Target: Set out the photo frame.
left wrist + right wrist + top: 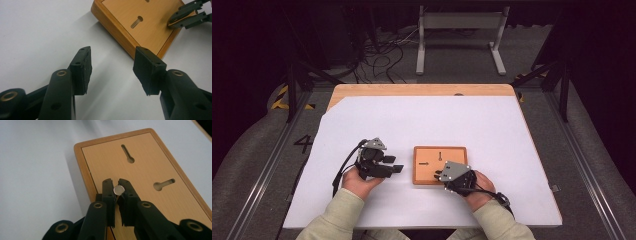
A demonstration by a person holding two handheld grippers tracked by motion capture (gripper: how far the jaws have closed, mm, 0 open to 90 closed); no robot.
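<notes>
Bright, even light on the table; dark, dim surroundings.

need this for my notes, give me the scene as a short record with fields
surface: white sheet over a wooden table
board: orange wooden board with two keyhole-shaped slots, flat on the sheet
left hand-held gripper: jaws apart, nothing between them, over the sheet beside the board
right hand-held gripper: shut on a small round silver pin, over the board's near edge
slots: both look empty
</notes>
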